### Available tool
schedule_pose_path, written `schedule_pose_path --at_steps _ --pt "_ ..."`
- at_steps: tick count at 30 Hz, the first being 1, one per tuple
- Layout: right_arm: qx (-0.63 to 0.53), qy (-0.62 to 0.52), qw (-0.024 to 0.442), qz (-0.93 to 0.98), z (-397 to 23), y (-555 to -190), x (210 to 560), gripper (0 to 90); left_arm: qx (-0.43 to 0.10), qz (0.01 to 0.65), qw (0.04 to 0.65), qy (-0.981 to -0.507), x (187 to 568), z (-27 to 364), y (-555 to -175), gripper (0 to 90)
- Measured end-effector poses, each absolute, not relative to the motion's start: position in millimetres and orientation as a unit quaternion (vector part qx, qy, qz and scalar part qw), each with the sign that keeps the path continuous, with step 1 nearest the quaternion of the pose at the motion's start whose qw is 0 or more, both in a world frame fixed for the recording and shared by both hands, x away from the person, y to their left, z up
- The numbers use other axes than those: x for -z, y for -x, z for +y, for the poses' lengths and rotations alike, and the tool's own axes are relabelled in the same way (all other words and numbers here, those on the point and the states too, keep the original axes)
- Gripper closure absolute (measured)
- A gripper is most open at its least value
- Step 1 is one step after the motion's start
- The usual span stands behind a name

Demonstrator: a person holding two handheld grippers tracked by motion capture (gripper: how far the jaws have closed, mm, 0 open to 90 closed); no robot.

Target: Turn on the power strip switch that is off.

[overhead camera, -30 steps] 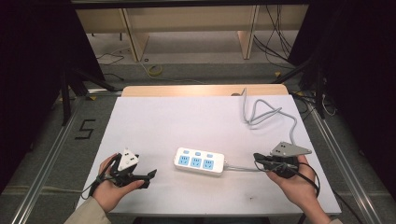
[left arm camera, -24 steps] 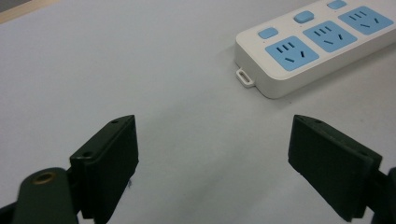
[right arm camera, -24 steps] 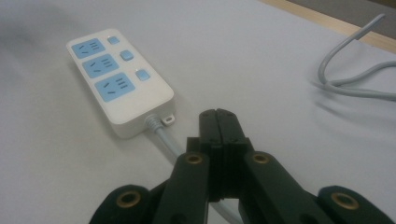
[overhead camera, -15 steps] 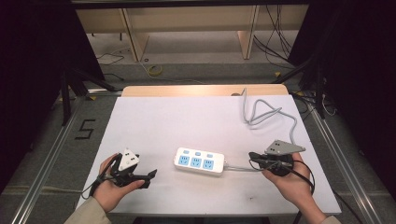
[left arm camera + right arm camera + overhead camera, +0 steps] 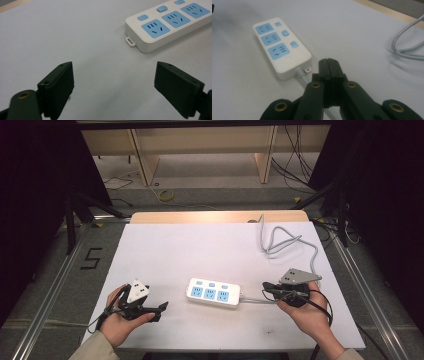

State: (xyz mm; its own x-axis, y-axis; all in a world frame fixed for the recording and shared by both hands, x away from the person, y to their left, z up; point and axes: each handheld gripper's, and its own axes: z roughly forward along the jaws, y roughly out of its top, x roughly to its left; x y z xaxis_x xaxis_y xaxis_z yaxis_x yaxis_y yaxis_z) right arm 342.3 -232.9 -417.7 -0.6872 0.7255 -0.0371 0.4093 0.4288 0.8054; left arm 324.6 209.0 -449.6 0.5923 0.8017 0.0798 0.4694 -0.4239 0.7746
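Midway between both grippers: power strip [image 5: 213, 293], long axis crosswise on counter [image 5: 200, 245]. Right gripper [image 5: 268, 289] nearer, fingers pressed together, empty; left gripper [image 5: 159, 309] fingers wide apart, empty.

floor mark [image 5: 91, 258] | reads "5", perhaps "S" | left of table

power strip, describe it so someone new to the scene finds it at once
On the white table, look near the front edge, between the two hands. The power strip is a white bar with three blue sockets, a blue switch by each and a grey cord leaving its right end.
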Motion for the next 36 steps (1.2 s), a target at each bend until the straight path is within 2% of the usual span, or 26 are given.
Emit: schedule_pose_path --at_steps 36 --pt "-0.406 -0.328 0.179 0.834 -212.2 -353.1 416.5 90.0 -0.225 0.391 0.368 -0.813 449.8 207.9 -324.9 15.9"
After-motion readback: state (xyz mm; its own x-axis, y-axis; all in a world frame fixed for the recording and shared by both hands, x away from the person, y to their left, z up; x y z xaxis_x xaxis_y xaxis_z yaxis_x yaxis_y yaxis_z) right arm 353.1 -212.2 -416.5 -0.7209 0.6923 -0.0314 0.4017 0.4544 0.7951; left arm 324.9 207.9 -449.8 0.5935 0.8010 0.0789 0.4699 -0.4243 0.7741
